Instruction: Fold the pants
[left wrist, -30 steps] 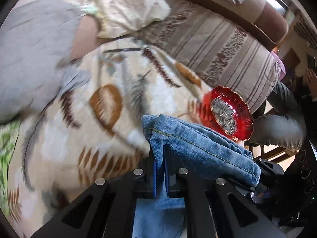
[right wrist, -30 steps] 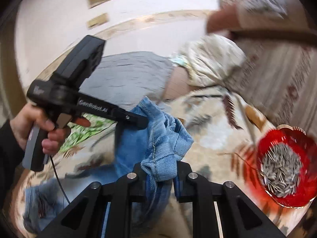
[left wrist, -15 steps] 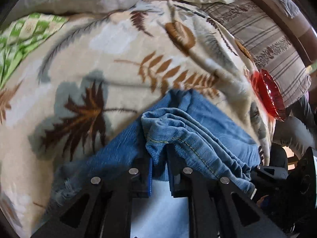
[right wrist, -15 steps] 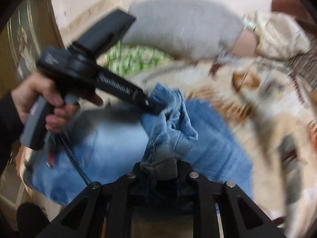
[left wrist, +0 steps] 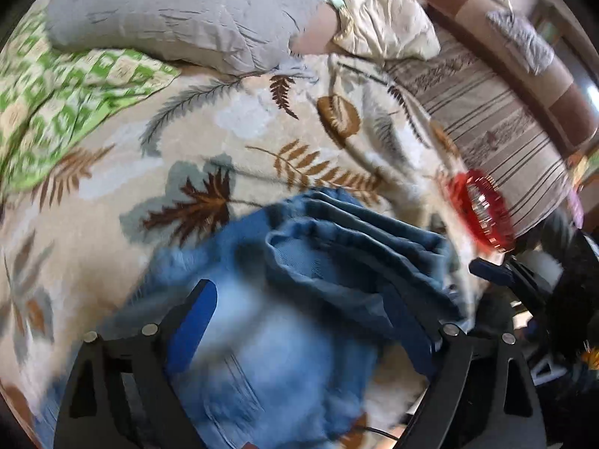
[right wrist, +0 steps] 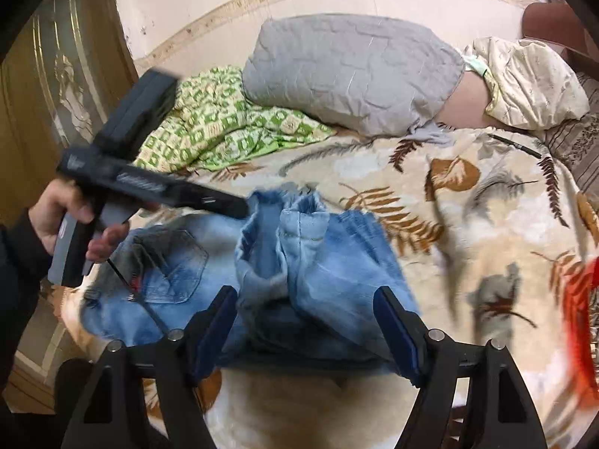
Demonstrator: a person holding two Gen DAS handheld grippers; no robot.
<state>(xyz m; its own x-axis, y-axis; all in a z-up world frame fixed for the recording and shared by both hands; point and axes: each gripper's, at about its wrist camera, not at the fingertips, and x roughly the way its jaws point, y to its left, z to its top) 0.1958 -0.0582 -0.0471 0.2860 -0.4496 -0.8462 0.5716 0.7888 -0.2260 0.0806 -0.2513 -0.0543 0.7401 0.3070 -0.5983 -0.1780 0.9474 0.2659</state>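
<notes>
The blue jeans lie folded over on the leaf-patterned blanket, their hem ends bunched on top of the lower layer with the back pocket showing at the left. My right gripper is open, its jaws wide apart just above the folded denim. My left gripper is open too, fingers spread over the jeans. It also shows in the right wrist view, held in a hand at the left, its tip by the hems.
A grey pillow and a green checked cloth lie at the far side of the bed. A red dish with seeds sits at the blanket's right edge. A cream pillow and striped couch back stand beyond.
Both grippers were shut on the jeans' hem ends and carried them down over the lower half; now both have opened and let the denim go onto the pile.
</notes>
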